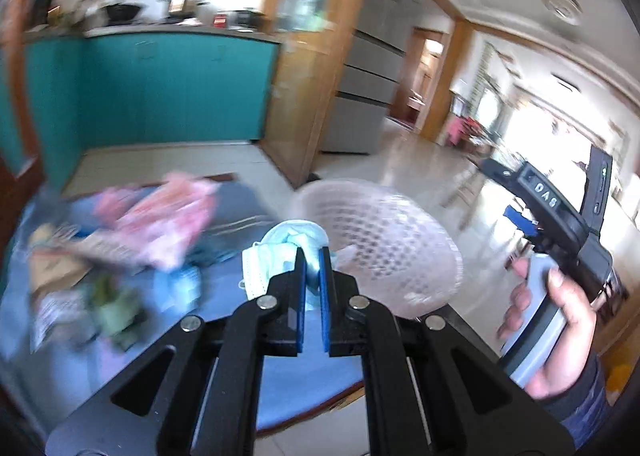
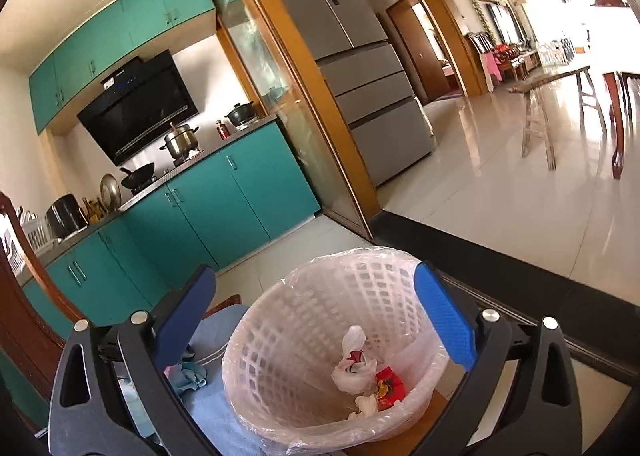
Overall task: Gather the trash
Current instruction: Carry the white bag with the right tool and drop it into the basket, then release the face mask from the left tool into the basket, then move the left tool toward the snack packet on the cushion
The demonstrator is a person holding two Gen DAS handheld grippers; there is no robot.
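Trash basket (image 2: 320, 356) w/ liner sits on desk (image 1: 248, 288) edge, wrappers inside. L gripper (image 1: 313, 268) clamps blue face mask (image 1: 280, 252); R gripper (image 2: 320, 320) wide open, empty.

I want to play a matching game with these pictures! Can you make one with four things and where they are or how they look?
Things:
1. face mask
2. red wrapper
3. steel pot
4. right tongs

States:
A. on the stove
B. wide open, holding nothing
C. pinched in the left tongs
D. lying in the lined bin

Pairs: 1-C, 2-D, 3-A, 4-B
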